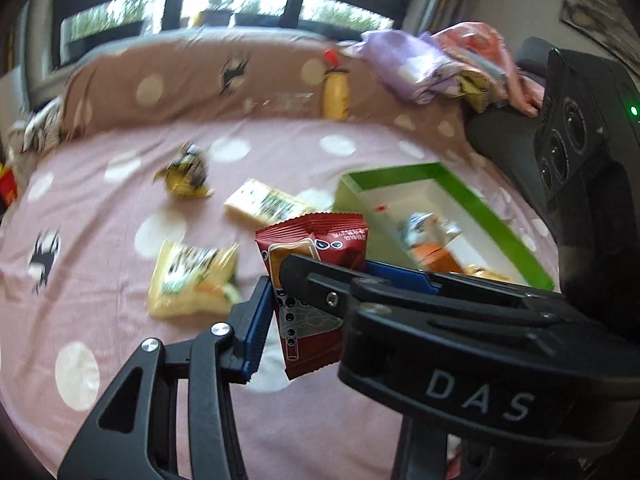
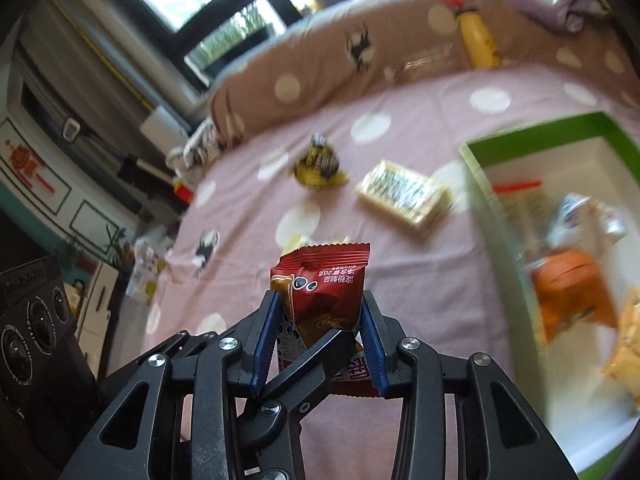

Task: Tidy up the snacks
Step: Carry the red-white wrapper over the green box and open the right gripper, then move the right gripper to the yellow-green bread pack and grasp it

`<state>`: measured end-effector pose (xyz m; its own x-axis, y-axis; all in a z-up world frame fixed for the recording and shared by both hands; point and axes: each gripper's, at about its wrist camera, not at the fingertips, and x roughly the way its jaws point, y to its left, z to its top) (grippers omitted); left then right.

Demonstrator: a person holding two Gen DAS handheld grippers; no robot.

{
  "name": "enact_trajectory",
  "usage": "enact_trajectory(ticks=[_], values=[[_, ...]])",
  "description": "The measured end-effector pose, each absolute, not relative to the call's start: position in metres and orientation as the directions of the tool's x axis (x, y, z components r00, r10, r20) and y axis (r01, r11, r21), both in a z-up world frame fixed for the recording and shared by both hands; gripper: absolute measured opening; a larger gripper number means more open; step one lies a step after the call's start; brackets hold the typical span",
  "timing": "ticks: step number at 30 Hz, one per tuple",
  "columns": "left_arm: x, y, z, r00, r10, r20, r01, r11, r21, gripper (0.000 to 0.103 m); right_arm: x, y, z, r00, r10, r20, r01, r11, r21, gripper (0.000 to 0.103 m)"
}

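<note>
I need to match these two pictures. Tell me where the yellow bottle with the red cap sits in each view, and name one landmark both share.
Left wrist view: yellow bottle upper centre, leaning against the brown dotted cushion.
Right wrist view: yellow bottle top right, tilted against that cushion.
Shared landmark: green box, right of centre in both.

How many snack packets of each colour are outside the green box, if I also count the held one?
red packet: 1
yellow packets: 3
Total: 4
Not counted: a red-yellow thing at the bed's edge, too blurred to tell.
</note>
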<state>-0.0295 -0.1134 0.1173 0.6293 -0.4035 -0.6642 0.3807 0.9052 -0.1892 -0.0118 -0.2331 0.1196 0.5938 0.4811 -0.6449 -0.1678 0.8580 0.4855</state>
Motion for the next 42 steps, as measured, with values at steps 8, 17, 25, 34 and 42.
enact_trajectory(ticks=[8, 17, 25, 34, 42], values=[[-0.033, -0.195, 0.145, 0.612, -0.505, -0.608, 0.549, 0.825, -0.134, 0.043, -0.037, -0.323, 0.144, 0.748, 0.385, -0.54, -0.037, 0.838, 0.545, 0.042], [-0.026, -0.263, 0.127, 0.514, -0.559, -0.65, 0.618, 0.767, -0.171, 0.043, -0.042, -0.384, 0.12, 0.758, 0.311, -0.574, 0.143, 0.779, 0.611, 0.042], [-0.019, -0.279, 0.112, 0.458, -0.571, -0.682, 0.616, 0.756, -0.219, 0.044, -0.039, -0.407, 0.101, 0.724, 0.247, -0.644, 0.275, 0.754, 0.597, 0.042], [-0.022, -0.239, 0.125, 0.523, -0.529, -0.668, 0.556, 0.806, -0.203, 0.078, -0.041, -0.393, 0.115, 0.756, 0.224, -0.615, 0.236, 0.782, 0.576, 0.07], [-0.014, -0.154, 0.129, 0.649, -0.344, -0.678, 0.364, 0.924, -0.12, 0.088, -0.026, -0.341, 0.131, 0.768, 0.288, -0.572, 0.097, 0.83, 0.549, 0.077]])
